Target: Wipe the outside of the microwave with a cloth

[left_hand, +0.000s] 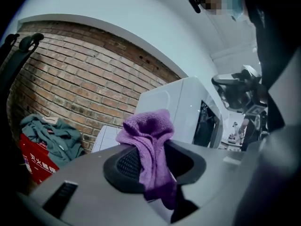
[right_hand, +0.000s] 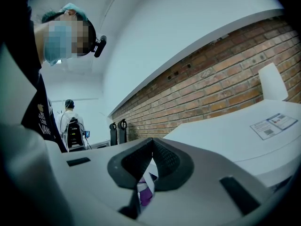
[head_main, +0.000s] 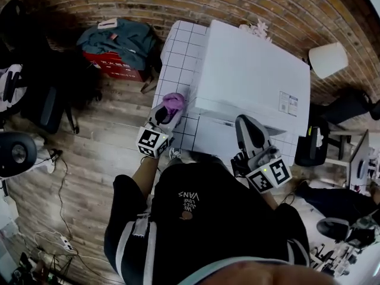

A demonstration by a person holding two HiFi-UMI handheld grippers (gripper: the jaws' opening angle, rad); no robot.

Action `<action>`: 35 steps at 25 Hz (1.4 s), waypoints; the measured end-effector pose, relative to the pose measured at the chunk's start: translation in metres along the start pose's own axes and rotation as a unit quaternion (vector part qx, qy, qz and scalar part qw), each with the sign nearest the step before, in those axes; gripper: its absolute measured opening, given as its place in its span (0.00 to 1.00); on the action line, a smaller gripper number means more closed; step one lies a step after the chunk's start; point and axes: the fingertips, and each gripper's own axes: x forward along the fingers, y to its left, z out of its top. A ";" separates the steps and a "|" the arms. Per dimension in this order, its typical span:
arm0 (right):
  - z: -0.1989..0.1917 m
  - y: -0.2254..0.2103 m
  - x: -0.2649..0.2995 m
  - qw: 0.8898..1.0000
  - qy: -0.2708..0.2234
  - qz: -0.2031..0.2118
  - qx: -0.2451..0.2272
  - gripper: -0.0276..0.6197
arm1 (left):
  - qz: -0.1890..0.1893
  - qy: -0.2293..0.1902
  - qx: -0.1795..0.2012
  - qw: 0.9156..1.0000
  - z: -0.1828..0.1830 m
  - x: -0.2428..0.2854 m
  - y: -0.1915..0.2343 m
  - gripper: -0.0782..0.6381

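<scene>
Head view: we log the left gripper (head_main: 168, 116) and a purple terry cloth (head_main: 174, 102) beside the front-left corner of the white box-shaped microwave (head_main: 249, 70) on the white tiled bench (head_main: 181, 46); the right gripper (head_main: 250, 136) is near its front
Left gripper view: fingers clamp the cloth
Right gripper view: fingers pressed together, nothing between

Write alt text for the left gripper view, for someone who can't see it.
The left gripper is shut on a purple cloth that bunches above its jaws. Behind it stands the white microwave, with a brick wall beyond and green clothes on a red box at far left.
</scene>
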 end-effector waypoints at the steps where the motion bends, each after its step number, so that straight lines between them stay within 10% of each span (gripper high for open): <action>1: 0.000 0.000 0.000 1.000 0.000 -0.001 0.000 0.04 | -0.002 0.002 -0.004 1.000 -0.004 -0.003 -0.005 0.29; 35: 0.013 -0.062 -0.081 0.980 -0.030 -0.197 0.002 0.04 | -0.016 0.083 -0.018 0.996 0.029 0.224 0.126 0.29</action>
